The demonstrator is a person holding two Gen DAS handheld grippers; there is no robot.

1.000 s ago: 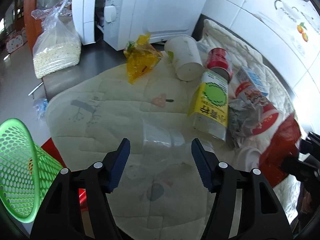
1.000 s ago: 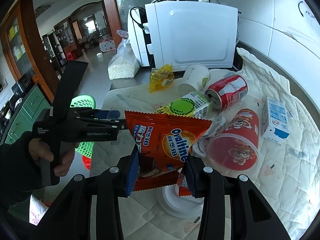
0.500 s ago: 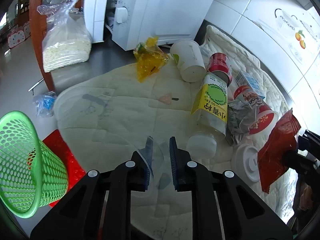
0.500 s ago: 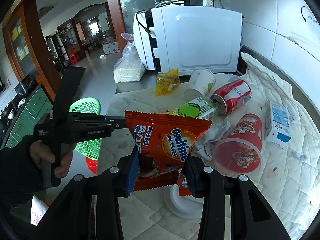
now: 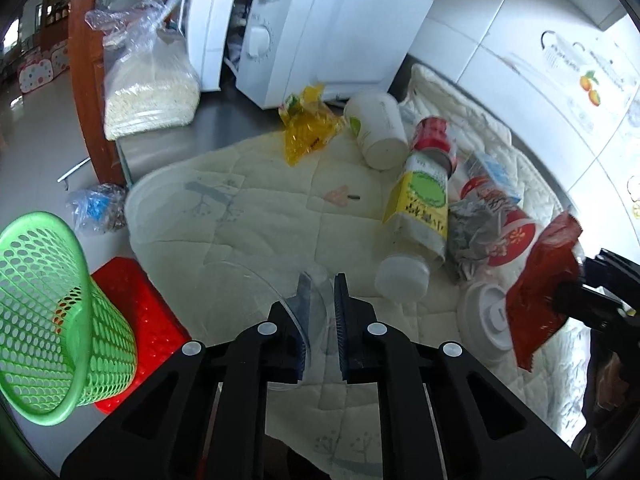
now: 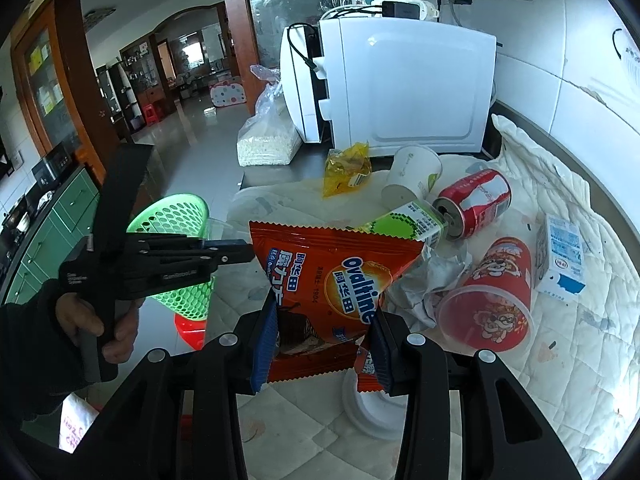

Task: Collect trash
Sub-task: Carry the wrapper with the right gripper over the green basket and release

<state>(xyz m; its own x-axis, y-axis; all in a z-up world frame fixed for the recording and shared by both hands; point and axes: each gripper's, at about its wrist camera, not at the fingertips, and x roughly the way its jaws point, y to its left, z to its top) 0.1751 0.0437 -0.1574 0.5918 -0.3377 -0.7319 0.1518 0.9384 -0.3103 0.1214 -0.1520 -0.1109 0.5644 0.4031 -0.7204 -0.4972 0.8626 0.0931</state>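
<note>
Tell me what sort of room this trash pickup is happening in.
Probably a home kitchen: a white microwave sits on a counter against a tiled wall, with green cabinets opposite and an open doorway to a living area beyond.

- Left wrist view looks down close over its gripper across the quilt, facing the microwave.
- Right wrist view sits beside, facing likewise.
- The 2 share the can, carton and basket.
</note>
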